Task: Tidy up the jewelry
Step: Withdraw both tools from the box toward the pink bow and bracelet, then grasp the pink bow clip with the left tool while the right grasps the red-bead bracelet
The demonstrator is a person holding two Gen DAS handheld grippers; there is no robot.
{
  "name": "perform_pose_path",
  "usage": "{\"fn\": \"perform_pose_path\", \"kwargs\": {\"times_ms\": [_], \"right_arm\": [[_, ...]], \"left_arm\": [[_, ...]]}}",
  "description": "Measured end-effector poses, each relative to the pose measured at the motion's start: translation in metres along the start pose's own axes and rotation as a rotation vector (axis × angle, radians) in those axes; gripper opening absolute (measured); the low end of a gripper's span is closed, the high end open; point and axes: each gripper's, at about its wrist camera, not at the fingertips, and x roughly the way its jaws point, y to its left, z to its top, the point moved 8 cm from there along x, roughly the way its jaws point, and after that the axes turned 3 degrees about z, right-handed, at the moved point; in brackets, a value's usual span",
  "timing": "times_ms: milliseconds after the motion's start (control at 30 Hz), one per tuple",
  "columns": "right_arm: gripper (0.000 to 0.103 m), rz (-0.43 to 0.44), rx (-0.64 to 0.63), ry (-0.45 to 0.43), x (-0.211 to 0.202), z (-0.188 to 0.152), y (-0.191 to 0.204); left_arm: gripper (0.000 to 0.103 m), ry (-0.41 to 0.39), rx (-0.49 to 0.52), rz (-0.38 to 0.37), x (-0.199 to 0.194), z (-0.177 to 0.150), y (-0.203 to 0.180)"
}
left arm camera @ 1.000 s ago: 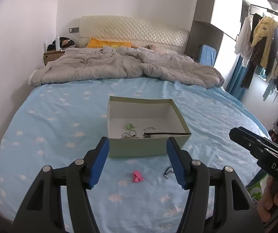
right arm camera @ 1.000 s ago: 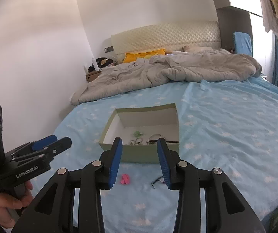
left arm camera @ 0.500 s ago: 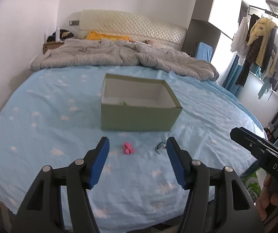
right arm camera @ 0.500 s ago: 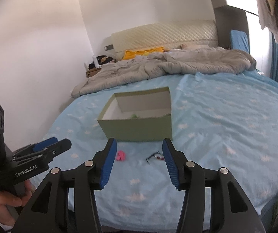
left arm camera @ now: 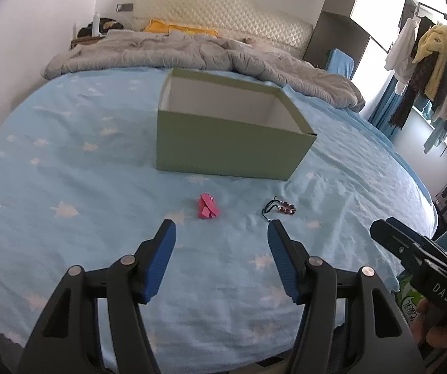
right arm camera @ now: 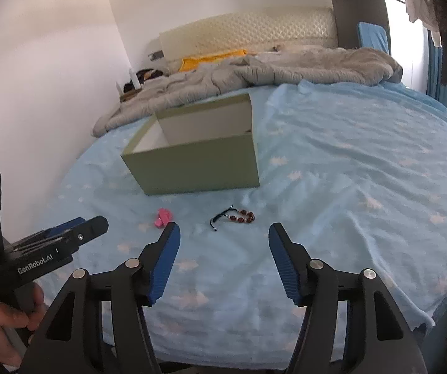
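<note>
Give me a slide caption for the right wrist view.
Open right tool hovers over a beaded bracelet and pink clip before the green box.

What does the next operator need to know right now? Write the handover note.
Left tool: open, empty, hovering over the sheet.
Right tool: open, empty, also hovering.
Green box: open on the bed; its contents are hidden from this low angle.
Pink hair clip and beaded bracelet: lying on the sheet in front of the box, apart from each other.
Left: both pieces go into the box. The bracelet sits nearer the right tool.

Bare sheet [right arm camera: 332, 187] around bracelet [right arm camera: 234, 216]; box [right arm camera: 198, 162] stands behind
</note>
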Motion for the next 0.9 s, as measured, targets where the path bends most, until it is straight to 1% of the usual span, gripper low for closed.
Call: {"fn": "perform_pose_path", "kwargs": {"times_ms": [133,233,267,433,600,667,767,900], "right_arm": [[0.061,-0.005,-0.012,0.037,0.025,-0.007,-0.003],[0.069,-0.018,-0.021,0.056,0.044,-0.010,-0.004],[0.071,-0.023,-0.022,0.063,0.051,-0.010,-0.005],[0.071,-0.043,-0.012,0.109,0.084,-0.015,-0.012],[0.071,-0.051,-0.011,0.148,0.111,-0.019,-0.019],[0.071,-0.057,-0.013,0.157,0.119,-0.019,-0.020],[0.071,-0.067,-0.014,0.174,0.132,-0.019,-0.022],[0.071,-0.072,-0.029,0.177,0.145,-0.016,-0.021]], "left_arm": [[0.062,0.018,0.009,0.005,0.024,-0.001,0.007],[0.062,0.034,-0.004,0.002,0.040,-0.003,0.013],[0.062,0.043,-0.007,0.001,0.046,-0.003,0.015],[0.060,0.070,-0.042,-0.006,0.069,-0.003,0.026],[0.054,0.087,-0.048,-0.017,0.089,-0.004,0.030],[0.051,0.101,-0.041,-0.025,0.097,-0.004,0.029],[0.045,0.129,-0.013,-0.012,0.110,-0.008,0.027],[0.043,0.121,0.021,-0.027,0.116,-0.006,0.024]]}}
